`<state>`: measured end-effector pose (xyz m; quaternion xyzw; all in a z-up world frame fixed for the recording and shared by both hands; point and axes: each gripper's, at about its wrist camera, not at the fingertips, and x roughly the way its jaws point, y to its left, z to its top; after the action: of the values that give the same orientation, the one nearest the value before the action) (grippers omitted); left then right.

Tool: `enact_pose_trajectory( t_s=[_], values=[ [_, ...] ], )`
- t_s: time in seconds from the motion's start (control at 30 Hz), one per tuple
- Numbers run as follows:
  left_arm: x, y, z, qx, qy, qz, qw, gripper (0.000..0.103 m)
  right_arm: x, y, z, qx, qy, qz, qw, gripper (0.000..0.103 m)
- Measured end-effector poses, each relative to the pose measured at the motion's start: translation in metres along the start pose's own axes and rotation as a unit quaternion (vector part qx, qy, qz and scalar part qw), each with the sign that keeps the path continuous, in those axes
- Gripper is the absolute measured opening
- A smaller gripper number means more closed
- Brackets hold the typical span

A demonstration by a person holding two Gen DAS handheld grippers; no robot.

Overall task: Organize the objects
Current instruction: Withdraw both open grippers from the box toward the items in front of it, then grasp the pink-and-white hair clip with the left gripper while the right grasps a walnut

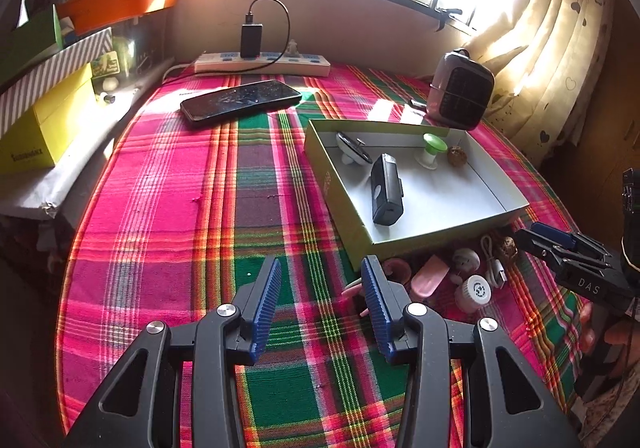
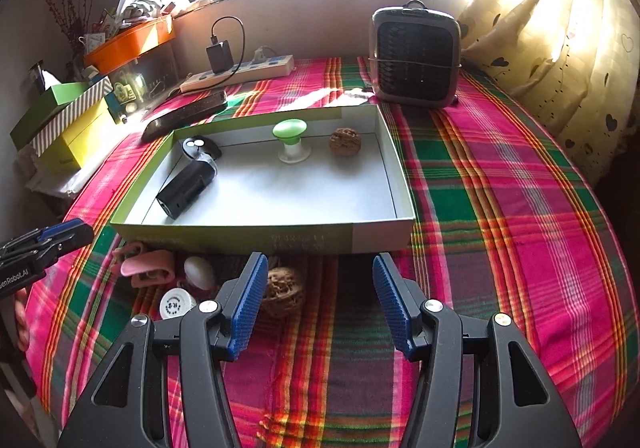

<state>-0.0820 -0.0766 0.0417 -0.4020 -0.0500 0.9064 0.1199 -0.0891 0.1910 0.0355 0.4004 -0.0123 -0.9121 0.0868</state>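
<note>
A shallow green box (image 2: 352,238) (image 1: 320,171) with a white inside lies on the plaid cloth. In it are a black device (image 2: 186,187) (image 1: 386,189), a green-topped knob (image 2: 290,141) (image 1: 432,149), a walnut (image 2: 345,141) (image 1: 457,156) and a round black-and-white piece (image 2: 200,145). Before its near wall lie a walnut (image 2: 284,290), a white round cap (image 2: 175,304) (image 1: 476,292), a white egg-shaped piece (image 2: 199,271) and pink clips (image 2: 148,266) (image 1: 430,276). My right gripper (image 2: 320,302) stands open, the walnut just inside its left finger. My left gripper (image 1: 322,304) hangs open over bare cloth.
A black phone (image 1: 240,100) and a white power strip (image 1: 262,63) with a charger lie at the back. A small grey heater (image 2: 416,55) stands behind the box. Stacked boxes (image 1: 44,127) and an orange tray (image 1: 120,1) line the left side; a curtain (image 2: 560,27) hangs right.
</note>
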Motion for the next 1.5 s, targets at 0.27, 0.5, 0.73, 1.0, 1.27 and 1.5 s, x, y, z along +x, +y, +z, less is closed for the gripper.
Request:
enact_pose_trajectory(
  t_s=[0.27, 0.5, 0.73, 1.0, 1.27, 1.5],
  values=[
    [0.009, -0.003, -0.005, 0.009, 0.015, -0.039, 0.9991, 0.042, -0.003, 0.003, -0.004, -0.007, 0.001, 0.001, 1.0, 0.056],
    [0.019, -0.009, -0.003, 0.023, 0.027, -0.045, 0.9983, 0.043, 0.0, 0.005, -0.008, -0.018, 0.006, 0.001, 1.0, 0.056],
    [0.03, -0.018, -0.001, 0.047, 0.045, -0.059, 0.9961, 0.045, 0.002, 0.007, -0.01, -0.016, 0.011, 0.005, 1.0, 0.056],
    [0.035, -0.023, -0.005, 0.055, 0.055, -0.064, 0.9949, 0.045, 0.013, 0.008, -0.01, -0.019, 0.024, 0.005, 1.0, 0.056],
    [0.035, -0.034, -0.006, 0.062, 0.055, -0.063, 0.9946, 0.045, 0.022, 0.012, -0.005, -0.04, 0.033, -0.007, 0.999, 0.056],
    [0.034, -0.042, -0.01, 0.061, 0.057, -0.07, 0.994, 0.045, 0.021, 0.003, -0.006, -0.04, 0.037, -0.02, 0.998, 0.056]
  ],
)
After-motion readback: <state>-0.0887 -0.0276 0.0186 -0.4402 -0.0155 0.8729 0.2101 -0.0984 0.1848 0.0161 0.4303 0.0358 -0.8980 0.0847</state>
